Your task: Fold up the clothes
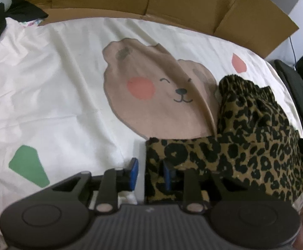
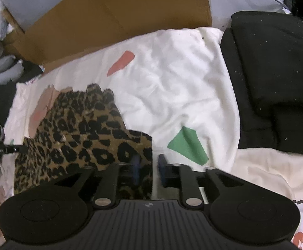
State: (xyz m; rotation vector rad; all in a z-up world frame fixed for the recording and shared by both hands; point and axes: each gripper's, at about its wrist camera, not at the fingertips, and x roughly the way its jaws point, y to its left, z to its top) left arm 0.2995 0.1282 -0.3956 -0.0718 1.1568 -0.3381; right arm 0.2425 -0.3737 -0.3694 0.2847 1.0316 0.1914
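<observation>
A leopard-print garment (image 1: 245, 145) lies folded on the white bed sheet (image 1: 57, 95), bunched at its far end. In the left wrist view its left edge runs between the blue pads of my left gripper (image 1: 150, 174); the right pad sits on the cloth and a strip of sheet shows beside the left pad. The right wrist view shows the same garment (image 2: 78, 137) with its right edge between the pads of my right gripper (image 2: 149, 167), again with a gap of sheet on one side. Both grippers stand a little open, not pressing on the fabric.
The sheet carries a brown bear print (image 1: 151, 95) and green and pink patches. Flattened cardboard (image 1: 172, 0) stands behind the bed. A black garment (image 2: 276, 73) lies at the right side of the bed, a grey plush toy (image 2: 1, 70) at the left.
</observation>
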